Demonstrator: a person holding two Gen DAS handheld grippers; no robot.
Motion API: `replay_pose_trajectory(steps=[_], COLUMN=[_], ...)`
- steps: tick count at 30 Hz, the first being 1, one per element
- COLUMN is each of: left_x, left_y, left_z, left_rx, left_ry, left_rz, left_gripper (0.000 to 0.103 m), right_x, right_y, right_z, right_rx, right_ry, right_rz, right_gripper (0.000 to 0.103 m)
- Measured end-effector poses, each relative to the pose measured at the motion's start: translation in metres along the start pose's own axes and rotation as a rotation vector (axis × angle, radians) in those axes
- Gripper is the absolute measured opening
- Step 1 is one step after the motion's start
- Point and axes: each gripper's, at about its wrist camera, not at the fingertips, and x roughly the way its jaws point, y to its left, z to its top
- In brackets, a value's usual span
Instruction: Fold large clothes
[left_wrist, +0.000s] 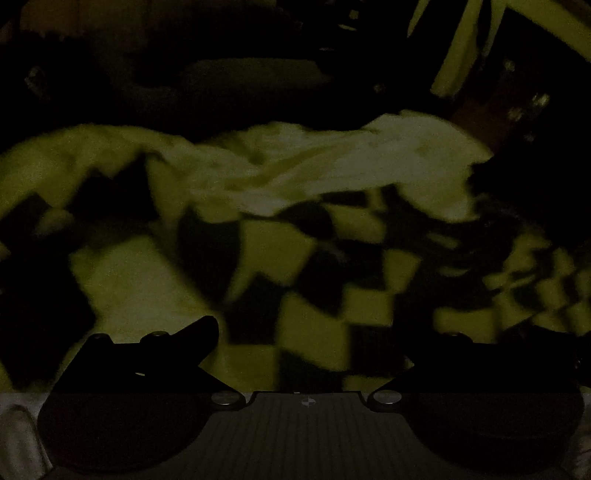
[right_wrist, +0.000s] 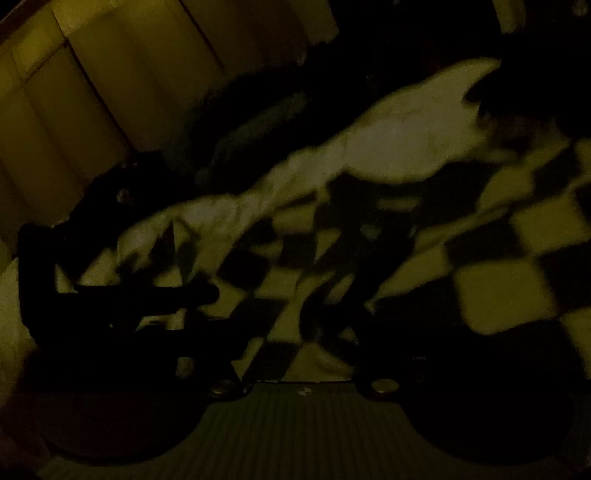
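Note:
The scene is very dark. A pale crumpled garment (left_wrist: 332, 162) lies across a black-and-pale checkered cover (left_wrist: 306, 325) in the left wrist view. My left gripper (left_wrist: 306, 343) hangs just above the cover, short of the garment, with its dark fingers (left_wrist: 195, 336) wide apart and nothing between them. In the right wrist view the same garment (right_wrist: 399, 147) stretches diagonally over the checkered cover (right_wrist: 498, 288). My right gripper (right_wrist: 295, 314) is low over the cover; its left finger (right_wrist: 192, 295) shows, the right one is lost in shadow.
Pale padded panels (right_wrist: 92, 92) rise at the upper left of the right wrist view. Dark shapes lie behind the garment (left_wrist: 240, 81). Pale slanted strips (left_wrist: 461, 44) stand at the upper right of the left wrist view.

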Motion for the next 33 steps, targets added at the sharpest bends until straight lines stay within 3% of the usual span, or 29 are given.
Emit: replay_pose_trajectory(steps=[3, 6, 10, 13, 15, 16, 17, 19, 20, 22, 26, 30, 33], left_x=[-0.003, -0.005, 0.013, 0.040, 0.065, 0.076, 0.083, 0.085, 0.081, 0.065, 0.011, -0.005, 0.001], left_y=[-0.020, -0.062, -0.136, -0.170, -0.181, -0.181, -0.175, -0.150, -0.136, -0.107, -0.060, -0.028, -0.018], left_z=[0.008, 0.016, 0.010, 0.004, 0.000, -0.002, -0.002, 0.002, 0.004, 0.009, 0.013, 0.005, -0.020], left_rx=[0.004, 0.145, 0.428, 0.531, 0.555, 0.550, 0.520, 0.372, 0.298, 0.207, 0.117, 0.076, 0.107], left_ry=[-0.021, -0.057, -0.071, -0.017, 0.014, 0.030, 0.053, 0.081, 0.083, 0.042, -0.137, -0.120, -0.041], left_rz=[-0.066, -0.080, -0.019, 0.007, 0.094, 0.156, 0.182, 0.107, 0.061, 0.032, 0.039, 0.083, 0.124], left_gripper=[0.103, 0.103, 0.103, 0.103, 0.103, 0.090, 0.068, 0.063, 0.055, 0.051, 0.051, 0.051, 0.052], right_x=[-0.020, -0.043, -0.064, -0.079, -0.086, -0.087, -0.089, -0.090, -0.090, -0.087, -0.085, -0.078, -0.073], right_y=[-0.005, -0.013, -0.031, -0.056, -0.072, -0.078, -0.082, -0.085, -0.085, -0.084, -0.081, -0.082, -0.081], right_z=[0.010, 0.011, 0.019, 0.021, 0.019, 0.017, 0.016, 0.014, 0.013, 0.011, 0.010, 0.009, 0.006], right_rx=[0.028, 0.044, 0.066, 0.172, 0.245, 0.271, 0.287, 0.286, 0.275, 0.243, 0.201, 0.214, 0.217], right_ry=[-0.054, -0.115, -0.187, -0.219, -0.226, -0.232, -0.234, -0.226, -0.226, -0.224, -0.218, -0.195, -0.173], right_rz=[0.015, -0.016, -0.223, -0.259, -0.255, -0.254, -0.256, -0.266, -0.269, -0.282, -0.294, -0.275, -0.261], right_gripper=[0.070, 0.069, 0.073, 0.073, 0.073, 0.073, 0.073, 0.073, 0.073, 0.073, 0.073, 0.073, 0.073])
